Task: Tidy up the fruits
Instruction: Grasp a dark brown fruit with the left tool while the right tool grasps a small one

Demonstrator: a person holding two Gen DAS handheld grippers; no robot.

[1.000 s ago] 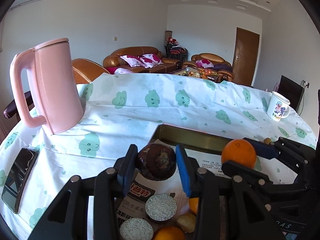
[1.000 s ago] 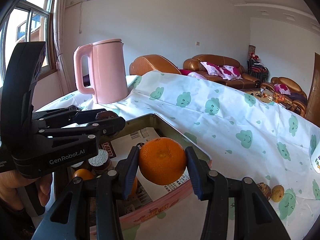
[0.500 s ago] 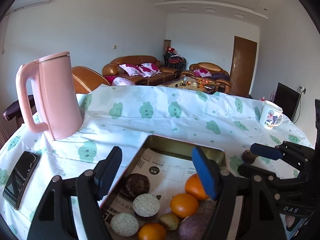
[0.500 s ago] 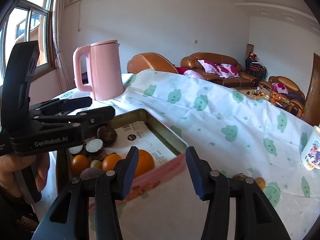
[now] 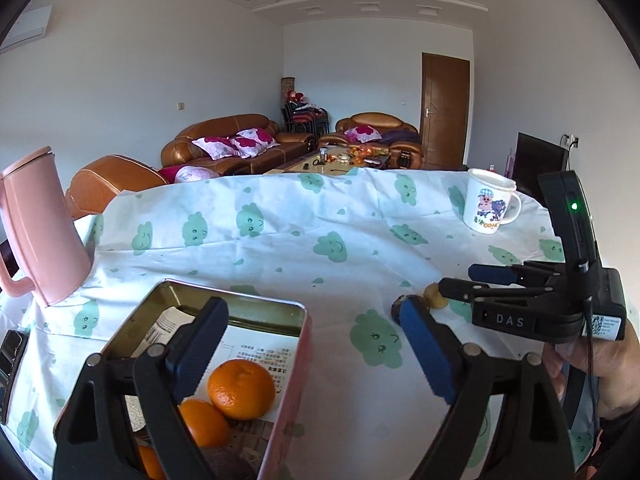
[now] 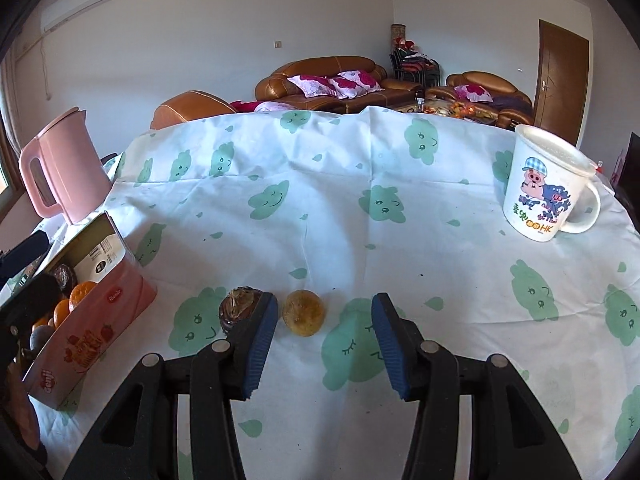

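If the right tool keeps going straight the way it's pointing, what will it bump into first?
Probably the small yellow fruit lying on the tablecloth. It sits just ahead of the open right tool, nearer its left finger. The dark fruit lies just outside that finger. Depth is hard to judge.

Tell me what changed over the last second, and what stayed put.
The left gripper let its dark fruit go into the tin; its jaws have just been opening and stand empty. The right gripper dropped its orange in the tin and swung to the yellow fruit and dark fruit on the tablecloth. The kettle and mug stayed put.
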